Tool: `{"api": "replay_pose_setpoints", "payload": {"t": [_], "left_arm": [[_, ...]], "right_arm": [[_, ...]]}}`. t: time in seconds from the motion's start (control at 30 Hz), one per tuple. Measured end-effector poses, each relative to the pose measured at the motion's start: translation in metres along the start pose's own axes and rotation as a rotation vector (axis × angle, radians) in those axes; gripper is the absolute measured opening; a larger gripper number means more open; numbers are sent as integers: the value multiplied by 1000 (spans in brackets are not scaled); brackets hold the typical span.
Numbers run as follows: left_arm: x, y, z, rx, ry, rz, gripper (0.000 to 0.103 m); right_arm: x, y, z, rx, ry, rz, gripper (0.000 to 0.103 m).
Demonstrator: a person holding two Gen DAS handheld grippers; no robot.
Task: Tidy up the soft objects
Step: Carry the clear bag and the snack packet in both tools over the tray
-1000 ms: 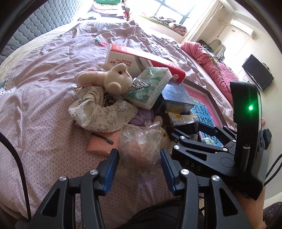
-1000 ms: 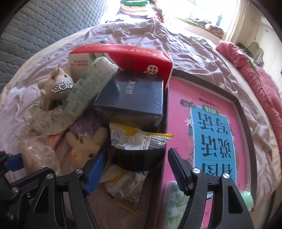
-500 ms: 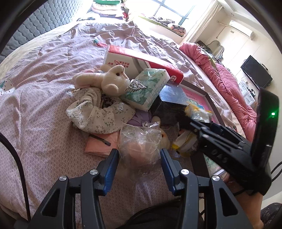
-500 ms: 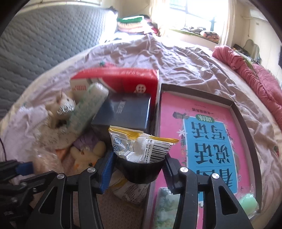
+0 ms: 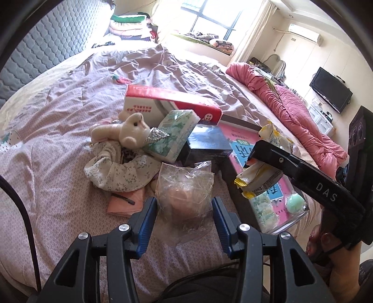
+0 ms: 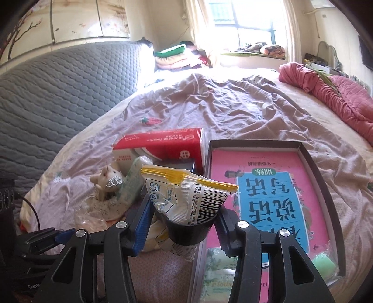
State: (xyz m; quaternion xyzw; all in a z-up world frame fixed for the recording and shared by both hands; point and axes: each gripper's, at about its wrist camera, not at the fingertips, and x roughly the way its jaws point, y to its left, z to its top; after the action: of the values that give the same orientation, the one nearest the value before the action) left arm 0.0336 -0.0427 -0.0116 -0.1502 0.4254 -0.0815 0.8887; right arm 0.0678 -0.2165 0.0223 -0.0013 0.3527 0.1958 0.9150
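Two grippers worked together: our right gripper (image 6: 184, 229) had just closed its jaws on the black cup (image 6: 187, 233) holding a wipes packet (image 6: 188, 193), raised clear of the bed (image 6: 233, 105) beside the box (image 6: 324, 181), presumably for sorting, while our left gripper (image 5: 184, 216) clasped the clear bag (image 5: 185, 188).

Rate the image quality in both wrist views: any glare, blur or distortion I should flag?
Left wrist view: window blown out, strong fisheye bending with dark corners, bed clutter sharp, clear bag shows small glints. Right wrist view: window overexposed, glare washing the far bed, barcode on the snack packet readable, no motion blur.
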Motion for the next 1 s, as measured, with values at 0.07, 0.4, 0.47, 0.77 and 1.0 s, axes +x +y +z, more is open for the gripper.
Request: {"api": "replay_pose_setpoints", "payload": {"t": [0.07,0.4,0.47,0.77,1.0], "left_arm": [[-5,-7,3,16,-12,2,49],[-17,-42,13,87,-32,-2,48],[-18,-49,15,102,-35,-2,48],[-17,-88,17,174,-31,-21,48],[-7,-107,18,196,-2,-47,48]], "right_arm": [[-8,-1,2,0,-17,1,51],[-47,-22,9,40,-91,-14,51],[-51,-29,10,51,-103,-20,51],[-74,-61,7,122,-142,-58,51],[-82,-76,3,148,-143,-80,51]]}}
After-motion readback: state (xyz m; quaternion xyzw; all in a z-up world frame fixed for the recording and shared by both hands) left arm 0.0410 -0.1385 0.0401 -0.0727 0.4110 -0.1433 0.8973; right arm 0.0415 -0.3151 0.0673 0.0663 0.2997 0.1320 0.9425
